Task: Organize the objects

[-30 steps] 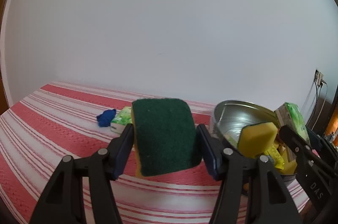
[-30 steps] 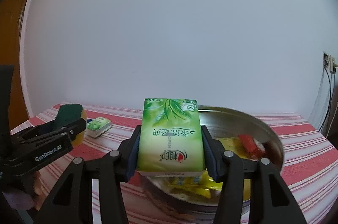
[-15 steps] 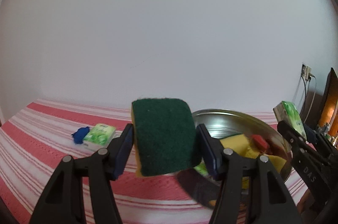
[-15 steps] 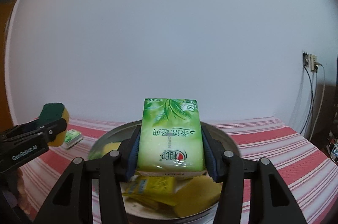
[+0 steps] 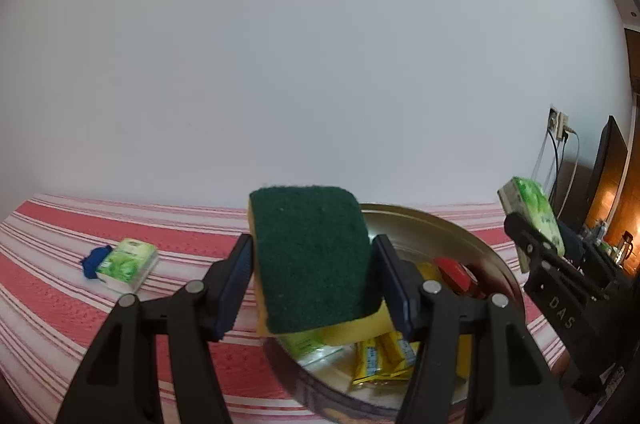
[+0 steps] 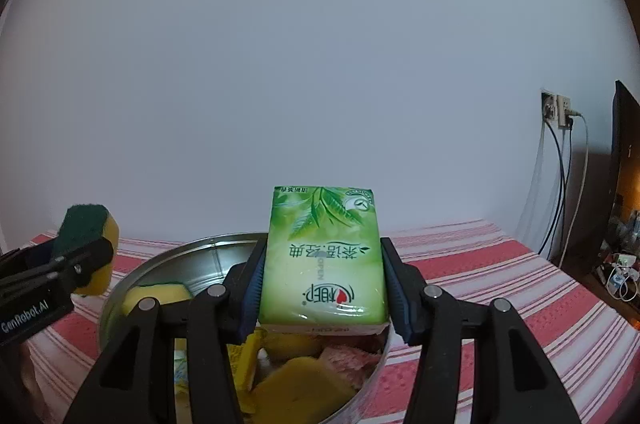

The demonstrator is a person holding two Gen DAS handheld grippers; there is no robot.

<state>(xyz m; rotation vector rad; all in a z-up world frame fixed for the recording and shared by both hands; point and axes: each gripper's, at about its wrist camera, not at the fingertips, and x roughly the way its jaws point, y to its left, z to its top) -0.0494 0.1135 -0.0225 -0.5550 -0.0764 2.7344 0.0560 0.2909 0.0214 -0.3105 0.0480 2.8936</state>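
Note:
My left gripper (image 5: 314,280) is shut on a yellow sponge with a dark green scouring face (image 5: 312,256), held above the near rim of a round metal basin (image 5: 472,244). My right gripper (image 6: 322,284) is shut on a green tissue pack (image 6: 324,256) over the same basin (image 6: 176,260). The basin holds a yellow sponge (image 6: 156,294), yellow sachets (image 5: 384,356) and a red item (image 5: 452,270). In the right wrist view the left gripper's sponge (image 6: 86,232) shows at the left; in the left wrist view the right gripper's pack (image 5: 532,216) shows at the right.
A second green tissue pack (image 5: 128,264) lies on the red-and-white striped tablecloth (image 5: 80,304) beside a small blue object (image 5: 94,258). A white wall stands behind. A wall socket with cables (image 6: 560,112) and dark furniture (image 6: 624,164) are at the right.
Both grippers moved toward and over the basin, each still holding its object. The basin now sits under the fingers in both views, and the loose tissue pack slid left in the left wrist view.

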